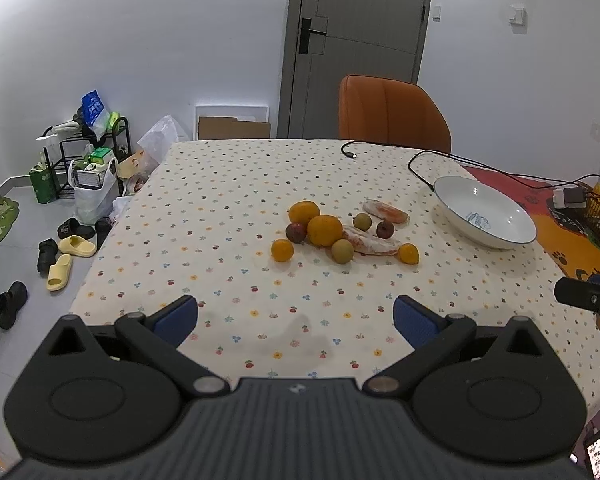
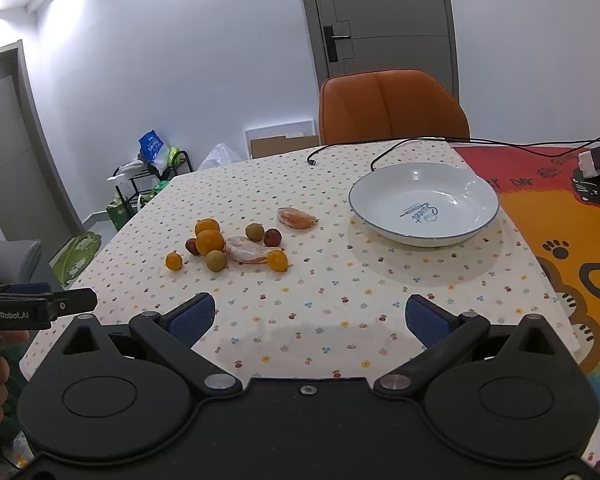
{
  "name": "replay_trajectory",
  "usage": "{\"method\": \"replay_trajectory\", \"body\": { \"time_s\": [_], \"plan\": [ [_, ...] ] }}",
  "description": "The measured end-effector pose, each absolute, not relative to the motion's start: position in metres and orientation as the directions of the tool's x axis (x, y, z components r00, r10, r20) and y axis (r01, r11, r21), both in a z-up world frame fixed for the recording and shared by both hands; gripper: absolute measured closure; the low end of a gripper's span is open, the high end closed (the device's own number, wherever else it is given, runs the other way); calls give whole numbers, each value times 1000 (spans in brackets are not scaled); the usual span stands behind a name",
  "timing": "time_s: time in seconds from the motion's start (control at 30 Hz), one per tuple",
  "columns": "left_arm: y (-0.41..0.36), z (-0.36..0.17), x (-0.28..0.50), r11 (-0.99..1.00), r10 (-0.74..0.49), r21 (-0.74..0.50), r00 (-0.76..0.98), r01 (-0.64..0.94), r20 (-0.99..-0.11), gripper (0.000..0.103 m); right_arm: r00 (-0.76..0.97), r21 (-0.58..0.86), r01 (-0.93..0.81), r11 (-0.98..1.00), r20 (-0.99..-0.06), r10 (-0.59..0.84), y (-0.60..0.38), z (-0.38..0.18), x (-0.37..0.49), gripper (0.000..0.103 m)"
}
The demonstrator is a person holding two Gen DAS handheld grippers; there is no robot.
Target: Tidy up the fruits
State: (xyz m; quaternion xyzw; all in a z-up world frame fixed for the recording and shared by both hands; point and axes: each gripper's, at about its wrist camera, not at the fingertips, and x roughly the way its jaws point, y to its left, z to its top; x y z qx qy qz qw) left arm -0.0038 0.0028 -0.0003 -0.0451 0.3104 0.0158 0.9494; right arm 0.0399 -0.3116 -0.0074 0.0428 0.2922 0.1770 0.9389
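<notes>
Lying in a loose cluster near the middle of the table point(image 1: 220, 208), the fruits point(image 1: 340, 236) sit on a cream tablecloth printed with small coloured flowers. Two smooth round oranges point(image 2: 209, 237) touch one another at the left of the heap, with a dark red plum-like fruit tucked against them. Two small glossy kumquats point(image 2: 173, 261) mark the near corners, and two dull green-brown round fruits point(image 2: 216, 260) lie among them. A peeled citrus segment point(image 2: 245, 251), pale and pithy, stretches through the middle; a second peeled piece point(image 2: 297, 218) lies slightly apart behind, beside another small red fruit point(image 2: 272, 237).

To the right of the cluster, well apart from it, stands a shallow white ceramic bowl point(image 2: 480, 192) with a thin blue rim and blue lettering inside.

Both tools hover over the near table edge: the left gripper point(image 1: 296, 316) and the right gripper point(image 2: 310, 316) each have blue ribbed pads spread wide, holding nothing.

An orange padded chair point(image 2: 392, 108) stands behind the table, and a black cable point(image 1: 420, 160) trails across the far cloth.
</notes>
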Motion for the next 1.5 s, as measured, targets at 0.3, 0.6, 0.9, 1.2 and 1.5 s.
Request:
{"method": "replay_trajectory", "body": {
  "time_s": [0.3,0.6,0.9,1.2,1.5],
  "plan": [
    [4,0,-4,995,-1,-81,807,-58,-591,0,767,181,-303,936,-536,352,-313,-6,40,0],
    [4,2,-4,995,-13,-87,807,-47,-591,0,763,171,-311,935,-541,354,-313,-4,41,0],
    [3,4,-5,995,-10,-84,808,-49,-589,0,770,167,-302,939,-537,343,-316,-3,41,0],
    [3,4,-6,995,-12,-86,809,-48,-588,0,769,163,-302,939,-541,341,-315,-3,41,0],
    [3,4,-6,995,-11,-85,808,-48,-589,0,774,162,-301,940,-534,340,-317,-3,40,0]
  ]
}}
